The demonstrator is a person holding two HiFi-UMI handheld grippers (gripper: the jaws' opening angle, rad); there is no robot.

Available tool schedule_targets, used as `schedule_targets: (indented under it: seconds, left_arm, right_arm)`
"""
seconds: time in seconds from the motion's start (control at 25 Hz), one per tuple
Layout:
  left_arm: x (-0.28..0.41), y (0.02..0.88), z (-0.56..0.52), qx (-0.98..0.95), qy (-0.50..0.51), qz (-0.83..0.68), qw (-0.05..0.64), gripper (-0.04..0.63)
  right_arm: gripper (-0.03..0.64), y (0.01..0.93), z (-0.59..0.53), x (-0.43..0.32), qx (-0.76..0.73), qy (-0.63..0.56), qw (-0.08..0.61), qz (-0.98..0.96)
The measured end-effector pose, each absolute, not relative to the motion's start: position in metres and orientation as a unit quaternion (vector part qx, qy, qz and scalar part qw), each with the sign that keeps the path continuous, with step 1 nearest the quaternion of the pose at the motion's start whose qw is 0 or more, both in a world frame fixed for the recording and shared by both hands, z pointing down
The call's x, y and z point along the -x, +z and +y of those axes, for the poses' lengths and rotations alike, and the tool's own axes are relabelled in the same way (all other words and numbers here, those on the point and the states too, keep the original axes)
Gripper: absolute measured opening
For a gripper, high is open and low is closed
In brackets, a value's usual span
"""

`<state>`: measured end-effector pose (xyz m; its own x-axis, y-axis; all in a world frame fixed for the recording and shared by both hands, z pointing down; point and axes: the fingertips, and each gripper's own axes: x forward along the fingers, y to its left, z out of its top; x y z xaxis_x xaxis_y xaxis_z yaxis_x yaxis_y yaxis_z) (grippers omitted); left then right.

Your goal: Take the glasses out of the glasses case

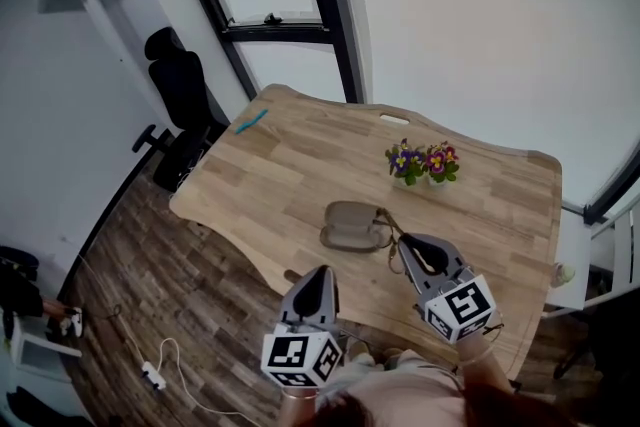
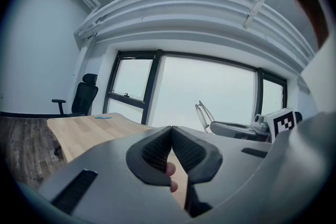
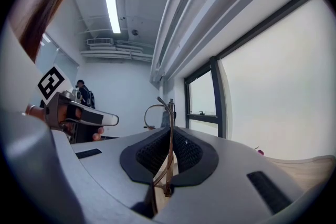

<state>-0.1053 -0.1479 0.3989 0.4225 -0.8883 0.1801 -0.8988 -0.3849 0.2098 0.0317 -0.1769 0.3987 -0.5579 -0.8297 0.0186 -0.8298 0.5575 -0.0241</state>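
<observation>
An open grey-brown glasses case (image 1: 350,225) lies on the wooden table (image 1: 290,165), a little left of my right gripper (image 1: 405,241). That gripper is shut on thin-framed glasses (image 3: 169,123), whose frame stands edge-on between the pads and sticks out past the tips. In the head view the glasses (image 1: 389,227) hang just right of the case, lifted off it. My left gripper (image 1: 322,273) hovers at the table's near edge, shut with nothing in it. From the left gripper view the glasses (image 2: 203,113) show in the raised right gripper (image 2: 236,127).
Two small pots of flowers (image 1: 422,162) stand behind the case. A blue pen (image 1: 251,122) and a white object (image 1: 394,119) lie near the far edge. A black office chair (image 1: 180,95) stands left of the table by the window.
</observation>
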Motion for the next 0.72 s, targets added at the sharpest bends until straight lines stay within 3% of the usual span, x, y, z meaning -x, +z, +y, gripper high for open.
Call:
schedule_targets:
  seconds: [0.72]
  left_arm:
    - [0.168, 0.404, -0.168, -0.856, 0.012, -0.498, 0.139, 0.002]
  right_arm:
    - [0.012, 0.401, -0.189, 0.027, -0.519, 0.000, 0.019, -0.855]
